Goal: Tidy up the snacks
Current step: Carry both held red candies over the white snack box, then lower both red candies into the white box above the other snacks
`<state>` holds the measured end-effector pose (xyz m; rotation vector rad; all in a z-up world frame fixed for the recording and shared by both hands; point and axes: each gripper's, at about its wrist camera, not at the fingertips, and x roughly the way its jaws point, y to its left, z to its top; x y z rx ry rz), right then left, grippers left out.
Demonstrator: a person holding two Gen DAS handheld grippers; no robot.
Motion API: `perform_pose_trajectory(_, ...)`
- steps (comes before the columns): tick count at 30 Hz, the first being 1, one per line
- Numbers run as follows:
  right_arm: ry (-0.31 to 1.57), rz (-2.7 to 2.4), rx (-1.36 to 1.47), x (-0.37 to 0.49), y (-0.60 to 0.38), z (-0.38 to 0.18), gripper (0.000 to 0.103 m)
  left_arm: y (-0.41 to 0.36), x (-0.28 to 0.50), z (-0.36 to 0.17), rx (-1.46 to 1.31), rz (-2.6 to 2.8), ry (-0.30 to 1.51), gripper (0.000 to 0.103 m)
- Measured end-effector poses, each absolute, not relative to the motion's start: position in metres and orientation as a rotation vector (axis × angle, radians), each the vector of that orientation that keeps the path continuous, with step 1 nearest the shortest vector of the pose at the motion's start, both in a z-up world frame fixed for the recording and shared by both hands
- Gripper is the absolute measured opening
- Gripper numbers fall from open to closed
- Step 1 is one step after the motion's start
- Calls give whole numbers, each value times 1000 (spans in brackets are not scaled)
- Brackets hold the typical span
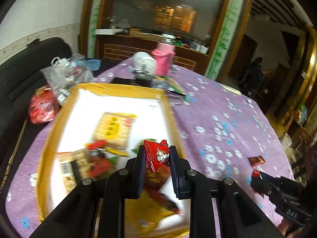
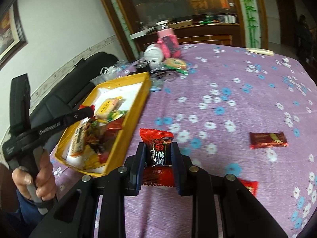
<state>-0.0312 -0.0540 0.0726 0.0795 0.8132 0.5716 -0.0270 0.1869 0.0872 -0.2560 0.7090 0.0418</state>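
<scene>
In the left wrist view, the left tool (image 1: 156, 156) pinches a red candy (image 1: 157, 155) over the yellow box (image 1: 171, 119) at lower centre. In the right wrist view, the right tool (image 2: 158, 154) clamps a red sweet (image 2: 157, 148) above the tabletop (image 2: 227, 75), right of the box; a brown packet (image 2: 268, 139) lies right.

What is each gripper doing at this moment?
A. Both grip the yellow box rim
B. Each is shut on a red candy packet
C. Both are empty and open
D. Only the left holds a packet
B: the left gripper pinches a red candy packet above the yellow box, and the right gripper clamps another red packet over the tablecloth.
</scene>
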Motion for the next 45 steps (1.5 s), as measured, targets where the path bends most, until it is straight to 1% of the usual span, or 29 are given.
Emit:
perform_pose_trajectory(6,828,641,36,-35,-16,71,24,231,-29,71,-315,135,725,23)
perform_pose_trajectory(10,836,689,9,-39,8,70,25,245,-31,59,-321,180,734,23)
perform_pose_trajectory(17,842,741,-59,-46,45,64,25,238,-32,45,-251,231,729,24)
perform_pose_trajectory(28,859,746,-89,-35,73,48,25,232,-32,41,-136,350,685,24)
perform_pose_trajectory(45,886,744,-56,-18,80,31,25,230,-28,39,-135,363,682,24)
